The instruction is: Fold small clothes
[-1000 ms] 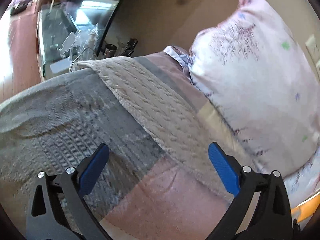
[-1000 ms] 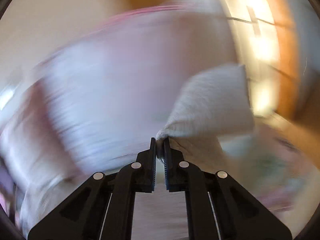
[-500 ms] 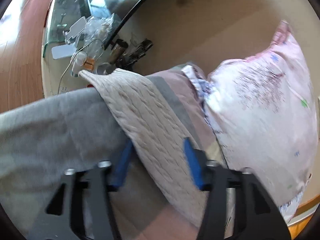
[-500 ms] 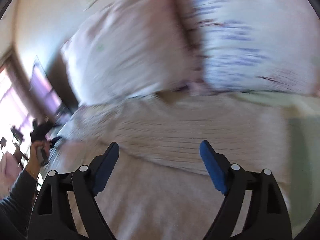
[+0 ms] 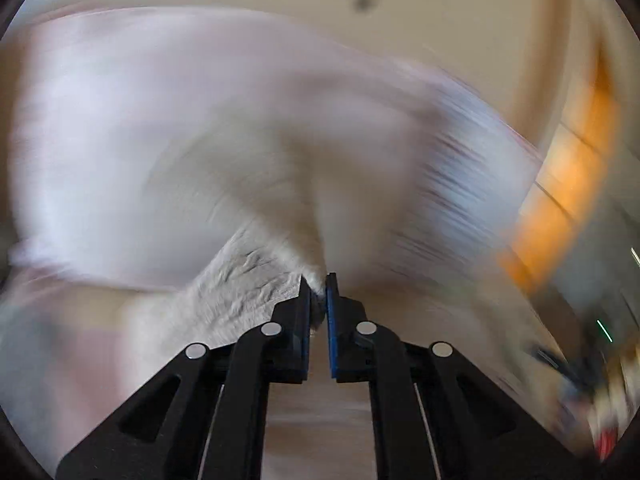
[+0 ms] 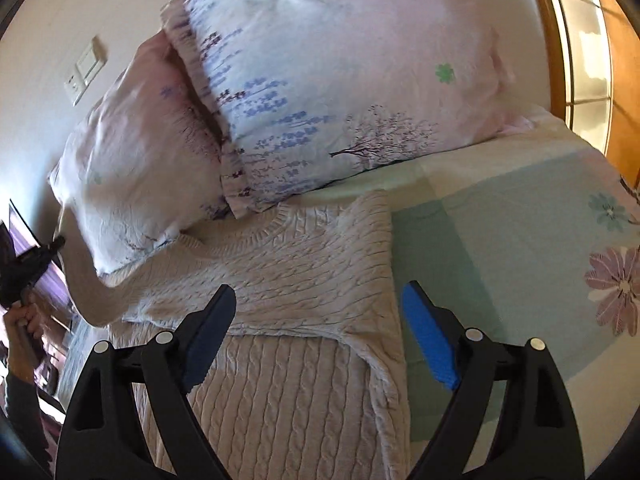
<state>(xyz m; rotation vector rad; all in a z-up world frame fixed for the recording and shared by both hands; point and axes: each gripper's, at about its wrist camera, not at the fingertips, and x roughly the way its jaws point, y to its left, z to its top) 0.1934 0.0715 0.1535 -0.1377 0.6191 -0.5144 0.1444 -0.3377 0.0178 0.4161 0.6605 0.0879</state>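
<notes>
A cream cable-knit sweater lies flat on the bed, its right sleeve folded across the chest and its neckline toward the pillows. My right gripper is open and empty, hovering just above the sweater's body. My left gripper is shut on the sweater's knit fabric and lifts it; that view is heavily motion-blurred. In the right wrist view the left gripper appears at the far left edge, with the sweater's left side raised toward it.
Two floral pillows lean against the wall behind the sweater. A pale green floral bedsheet stretches to the right. A wooden window frame stands at the far right and a wall switch at the upper left.
My left gripper has gone from open above the sweater to shut on its fabric and swings it up fast. My right gripper let go of the sweater earlier and stays open above it.
</notes>
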